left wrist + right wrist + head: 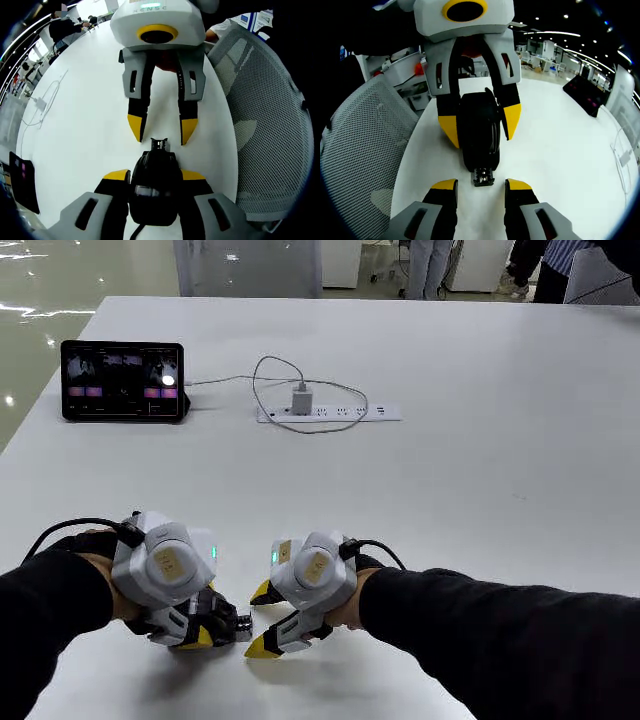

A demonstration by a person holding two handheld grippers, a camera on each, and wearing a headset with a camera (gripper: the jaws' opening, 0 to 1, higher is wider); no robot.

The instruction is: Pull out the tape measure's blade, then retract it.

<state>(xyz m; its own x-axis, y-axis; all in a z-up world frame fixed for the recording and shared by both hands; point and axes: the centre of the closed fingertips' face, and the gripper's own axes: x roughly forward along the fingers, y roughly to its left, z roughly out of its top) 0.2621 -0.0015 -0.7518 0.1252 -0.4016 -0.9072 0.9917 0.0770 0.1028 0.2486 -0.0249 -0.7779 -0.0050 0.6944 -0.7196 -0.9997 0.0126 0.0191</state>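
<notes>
The black tape measure (226, 620) sits low over the white table (420, 500) near its front edge, and my left gripper (205, 622) is shut on its body. In the left gripper view the case (154, 187) is clamped between the yellow-tipped jaws of the left gripper (154, 175), with the blade's metal end tab (159, 144) sticking out forward. My right gripper (260, 618) faces it, open, its fingertips (136, 125) on either side of the tab. In the right gripper view the tab (483, 176) lies just ahead of the right gripper (481, 185), apart from both jaws.
A tablet (122, 380) stands at the back left. A power strip (330, 412) with a charger and looped cable lies mid-table. A grey mesh chair (270, 125) is close beside the table's front edge. People stand beyond the far end.
</notes>
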